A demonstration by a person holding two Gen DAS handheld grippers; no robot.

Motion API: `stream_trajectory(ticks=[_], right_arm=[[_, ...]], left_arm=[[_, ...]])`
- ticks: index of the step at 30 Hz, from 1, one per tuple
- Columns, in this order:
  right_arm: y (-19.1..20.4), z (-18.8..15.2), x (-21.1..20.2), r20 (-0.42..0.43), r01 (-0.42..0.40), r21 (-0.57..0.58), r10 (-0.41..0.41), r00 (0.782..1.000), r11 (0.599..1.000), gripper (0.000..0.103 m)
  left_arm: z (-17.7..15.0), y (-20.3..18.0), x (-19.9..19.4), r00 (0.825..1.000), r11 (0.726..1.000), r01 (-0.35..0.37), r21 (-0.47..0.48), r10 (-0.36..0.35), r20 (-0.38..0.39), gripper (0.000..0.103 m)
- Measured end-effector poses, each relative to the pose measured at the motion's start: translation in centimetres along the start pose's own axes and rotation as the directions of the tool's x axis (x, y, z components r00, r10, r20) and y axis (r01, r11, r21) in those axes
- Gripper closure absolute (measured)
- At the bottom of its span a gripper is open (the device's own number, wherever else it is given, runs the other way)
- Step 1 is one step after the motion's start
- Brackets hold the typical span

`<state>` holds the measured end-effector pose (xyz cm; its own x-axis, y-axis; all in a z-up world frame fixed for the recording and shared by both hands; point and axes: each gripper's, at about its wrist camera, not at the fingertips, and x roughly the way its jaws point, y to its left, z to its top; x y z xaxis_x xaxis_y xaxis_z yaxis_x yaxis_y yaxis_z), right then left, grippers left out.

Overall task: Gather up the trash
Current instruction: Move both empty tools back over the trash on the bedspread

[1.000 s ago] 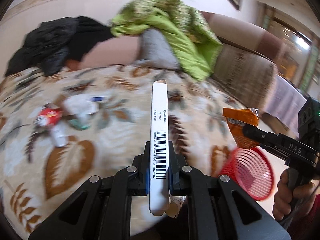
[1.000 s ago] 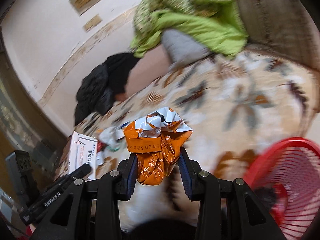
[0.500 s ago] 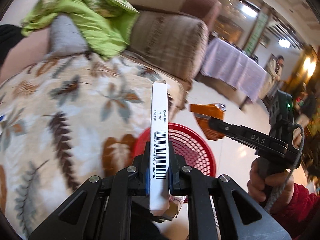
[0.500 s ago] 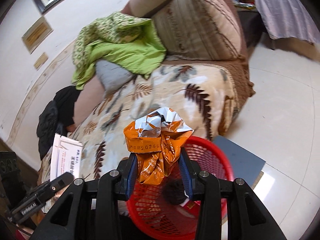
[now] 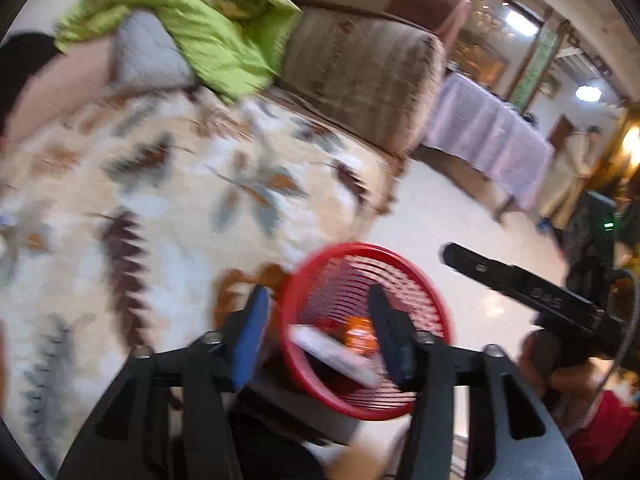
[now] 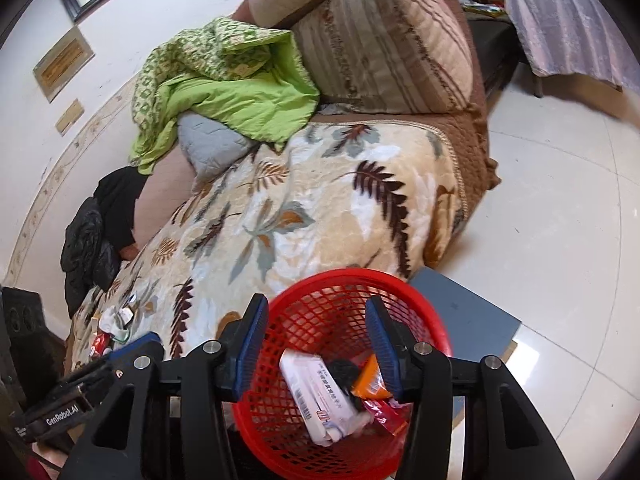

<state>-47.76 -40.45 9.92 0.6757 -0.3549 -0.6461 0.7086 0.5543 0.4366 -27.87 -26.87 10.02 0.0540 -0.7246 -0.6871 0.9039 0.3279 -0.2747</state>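
Left wrist cam was blurry, but my left gripper [image 5: 318,330] hung wide open and empty, the red mesh basket [image 5: 436,312] right below it with the white box [image 5: 336,352] inside.

Right wrist cam: right gripper [image 6: 316,340] also spread wide, holding nothing, directly over that basket [image 6: 400,284]; white box [image 6: 320,392] and orange wrapper [image 6: 370,380] lay inside it.

red mesh basket [image 6: 308,320] — white box [image 6: 320,396], orange wrapper [image 6: 370,380] inside

Red plastic mesh basket [image 6: 400,292], plush blanket [image 6: 320,216]
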Motion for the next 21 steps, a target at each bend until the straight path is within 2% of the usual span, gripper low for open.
stream_trajectory(ticks=[1, 2, 4, 5, 9, 13, 15, 21], right_arm=[[0.8, 0.0, 0.2, -0.002, -0.003, -0.021, 0.003, 1.0, 1.0, 0.043], [1.7, -0.1, 0.4, -0.005, -0.008, -0.044, 0.008, 1.0, 0.999, 0.04], [3.8, -0.3, 1.0, -0.012, -0.028, -0.097, 0.027, 1.0, 0.995, 0.036], [4.8, -0.5, 1.3, -0.017, -0.038, -0.123, 0.036, 0.999, 0.992, 0.035], [9.6, -1.5, 3.1, -0.061, -0.096, -0.22, 0.084, 0.995, 0.971, 0.034], [14.0, -2.7, 4.9, -0.104, -0.159, -0.292, 0.134, 0.985, 0.943, 0.034], [16.0, -3.3, 5.7, -0.126, -0.187, -0.321, 0.154, 0.98, 0.928, 0.034], [21.1, -5.4, 7.3, -0.2, -0.263, -0.394, 0.197, 0.96, 0.881, 0.034]], left_arm=[[-0.2, 0.5, -0.8, 0.998, 0.998, -0.057, 0.001, 0.057, 0.024, 0.038], [-0.3, 1.3, -1.6, 0.991, 0.993, -0.121, -0.002, 0.121, 0.05, 0.037], [-0.4, 2.8, -2.8, 0.977, 0.979, -0.203, -0.012, 0.204, 0.066, 0.037], [-0.5, 3.6, -3.3, 0.965, 0.968, -0.252, -0.02, 0.252, 0.07, 0.037], [-1.4, 7.3, -5.9, 0.896, 0.899, -0.433, -0.064, 0.437, 0.08, 0.037], [-2.7, 11.1, -8.7, 0.844, 0.845, -0.52, -0.127, 0.531, 0.073, 0.036], [-3.4, 12.4, -9.8, 0.827, 0.826, -0.545, -0.145, 0.558, 0.069, 0.036], [-6.6, 17.1, -13.1, 0.806, 0.787, -0.565, -0.247, 0.591, 0.038, 0.035]])
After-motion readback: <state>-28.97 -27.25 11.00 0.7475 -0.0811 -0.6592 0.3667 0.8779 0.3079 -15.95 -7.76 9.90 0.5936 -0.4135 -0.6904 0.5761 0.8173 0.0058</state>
